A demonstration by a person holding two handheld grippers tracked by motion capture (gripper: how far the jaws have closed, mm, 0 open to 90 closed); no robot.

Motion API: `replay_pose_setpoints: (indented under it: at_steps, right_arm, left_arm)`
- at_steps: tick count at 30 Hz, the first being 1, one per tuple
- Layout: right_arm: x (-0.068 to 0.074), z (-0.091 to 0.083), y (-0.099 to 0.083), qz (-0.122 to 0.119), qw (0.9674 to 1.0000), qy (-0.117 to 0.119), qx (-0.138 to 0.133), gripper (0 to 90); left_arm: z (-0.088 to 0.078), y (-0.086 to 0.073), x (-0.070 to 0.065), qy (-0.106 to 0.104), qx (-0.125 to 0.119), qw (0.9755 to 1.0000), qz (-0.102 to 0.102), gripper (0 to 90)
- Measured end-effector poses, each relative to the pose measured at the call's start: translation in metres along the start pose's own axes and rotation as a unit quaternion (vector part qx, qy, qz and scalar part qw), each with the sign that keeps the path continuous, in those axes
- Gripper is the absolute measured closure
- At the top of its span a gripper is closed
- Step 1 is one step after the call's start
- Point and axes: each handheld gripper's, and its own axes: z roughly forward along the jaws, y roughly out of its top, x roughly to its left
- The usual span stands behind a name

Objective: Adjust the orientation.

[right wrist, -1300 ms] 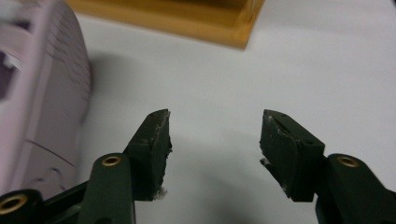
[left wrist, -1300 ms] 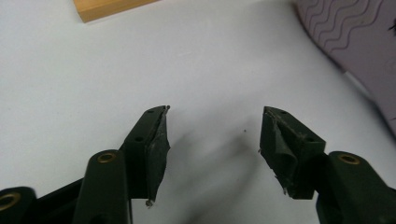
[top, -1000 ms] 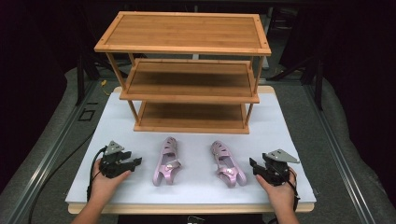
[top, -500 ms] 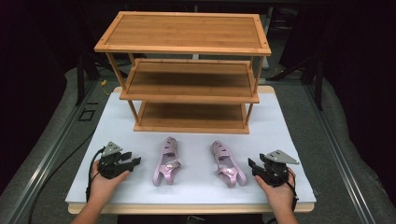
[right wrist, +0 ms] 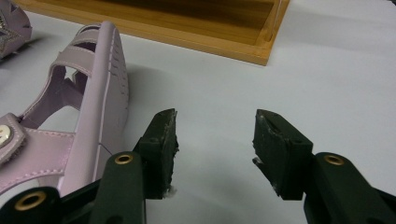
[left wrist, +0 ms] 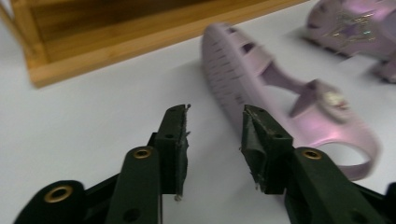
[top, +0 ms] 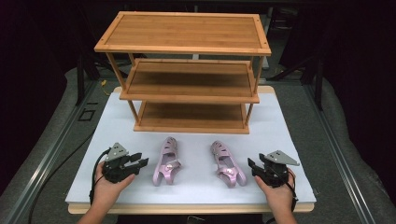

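**At the near edge: 2 grippers flank 2 pink sandals, neither held**

On the white table top [top: 289, 121], 2 pink sandals lie side by side in front of a 3-tier wooden rack [top: 187, 70], which stands at the far half of the table. Left sandal [top: 166, 161] and right sandal [top: 227, 164] sit near each other but apart, toes toward the rack, heels toward the near edge.

Left gripper [top: 140, 162]: held in the person's left hand [top: 108, 187] at the near-left of the table, just left of the left sandal and not touching it. Its jaws have just been closing; they stand partly open with a clear gap. In the left gripper view nothing lies between the pads [left wrist: 180, 140], and bare table shows through the gap. That sandal lies on its side just beyond the right-hand jaw, sole edge turned toward the gripper.

Right gripper [top: 252, 165]: held in the person's right hand [top: 279, 196] at the near-right, just right of the right sandal. Jaws stand wide apart and empty. In the right gripper view the sandal lies just beside the left-hand jaw; contact cannot be told.

A cable trails from each gripper toward the near edge.
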Motion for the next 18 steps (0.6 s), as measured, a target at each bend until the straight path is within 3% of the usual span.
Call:
replay_pose_setpoints:
  at_steps: [6, 11, 18]
  right_arm:
    - [0.002, 0.000, 0.000, 0.002, 1.0000, 0.000, 0.001, 48.9]
    - [0.000, 0.000, 0.000, 0.005, 1.0000, 0.001, -0.001, 48.9]
    - [-0.001, 0.000, 0.000, 0.014, 0.9999, 0.001, -0.007, 48.9]
  left_arm:
    - [0.003, 0.005, -0.020, -0.025, 0.004, 0.9995, 0.018, 67.2]
    - [0.005, 0.005, -0.025, -0.028, 0.003, 0.9994, 0.019, 72.5]
    - [0.010, 0.008, -0.034, -0.038, 0.013, 0.9985, 0.037, 78.8]
